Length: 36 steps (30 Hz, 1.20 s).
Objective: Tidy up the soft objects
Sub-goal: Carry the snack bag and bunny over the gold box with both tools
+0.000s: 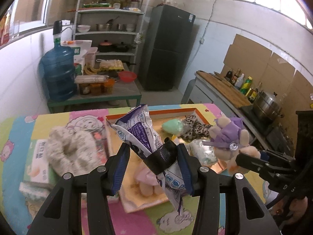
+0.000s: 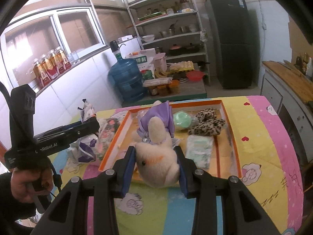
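My left gripper (image 1: 153, 149) is shut on a purple-and-white plastic packet (image 1: 140, 129) bound with black tape, held above the table. In the right wrist view the left gripper (image 2: 91, 124) and its packet (image 2: 86, 148) hang left of the tray. My right gripper (image 2: 154, 149) is shut on a cream plush rabbit (image 2: 158, 162) in a purple dress, over the near edge of the orange-rimmed tray (image 2: 228, 121). The left wrist view shows that rabbit (image 1: 228, 135) and the right gripper (image 1: 252, 156) to the right. In the tray lie a green soft lump (image 2: 182, 120), a leopard-print cloth (image 2: 207, 125) and a white soft pack (image 2: 198, 148).
A fuzzy cream item (image 1: 68, 148) lies on a box left of the tray, on the table's cartoon-print cloth (image 2: 264, 146). A pink plush (image 1: 146, 178) lies below my left gripper. Behind stand a water jug (image 1: 58, 74), a shelf and a fridge (image 1: 168, 49). A counter with a pot (image 1: 268, 105) runs along the right.
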### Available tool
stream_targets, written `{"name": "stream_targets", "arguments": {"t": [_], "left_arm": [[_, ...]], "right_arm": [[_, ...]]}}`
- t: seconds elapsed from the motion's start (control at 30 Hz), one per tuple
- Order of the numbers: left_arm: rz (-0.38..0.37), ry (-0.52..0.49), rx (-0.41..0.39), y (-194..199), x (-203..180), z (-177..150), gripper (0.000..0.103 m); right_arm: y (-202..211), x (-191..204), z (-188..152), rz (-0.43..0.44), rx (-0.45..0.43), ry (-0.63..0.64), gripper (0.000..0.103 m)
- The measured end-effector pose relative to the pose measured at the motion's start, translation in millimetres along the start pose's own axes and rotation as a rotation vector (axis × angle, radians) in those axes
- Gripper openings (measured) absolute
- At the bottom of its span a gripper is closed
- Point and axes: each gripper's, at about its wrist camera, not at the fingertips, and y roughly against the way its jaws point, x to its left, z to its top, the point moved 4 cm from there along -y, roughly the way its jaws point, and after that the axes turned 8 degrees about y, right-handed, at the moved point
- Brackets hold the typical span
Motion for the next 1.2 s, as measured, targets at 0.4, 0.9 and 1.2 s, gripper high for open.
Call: {"name": "stream_targets", "arguments": {"t": [0.4,0.9,1.2], "left_arm": [[0.006,0.006,0.036,-58,-26,15,0.051],[0.01,0.013,0.102,-122,-36,23,0.051],[0.017,0.02,0.143,-149,-34,18,0.051]], "right_arm": [[-34,-40,8,0.018,0.027,-0.009,0.04],[-76,-66,15,0.038,0.078,-0.035,0.04],[-90,-70,13,0.035,0.115,-0.026,0.041]]}}
